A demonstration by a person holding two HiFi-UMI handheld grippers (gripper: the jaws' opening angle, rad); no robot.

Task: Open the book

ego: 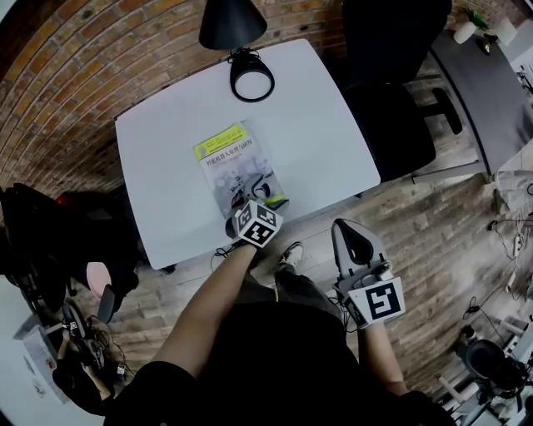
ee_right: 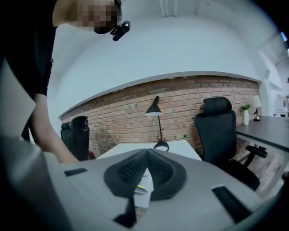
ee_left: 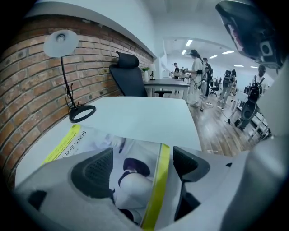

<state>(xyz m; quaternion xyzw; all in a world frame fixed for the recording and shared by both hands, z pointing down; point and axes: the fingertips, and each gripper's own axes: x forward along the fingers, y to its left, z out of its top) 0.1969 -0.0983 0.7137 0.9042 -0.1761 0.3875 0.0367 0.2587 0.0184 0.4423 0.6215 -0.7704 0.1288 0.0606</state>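
Book (ego: pixel 239 169) lies between the left gripper's (ee_left: pixel 143 165) wide-apart jaws.

You are stretching your bare left arm (ego: pixel 204 312) forward from your body and tilting the left gripper (ee_left: pixel 142 166) steeply downward, with its jaws standing wide apart. You are carrying the right gripper (ee_right: pixel 146 157) lower and closer to your body, pointing nearly level, with its jaws pressed together.

Yellow-banded grey book (ego: pixel 233 162), white table (ego: pixel 316 108), red-brown brick wall (ego: pixel 75 75), black lamp (ego: pixel 231 23)
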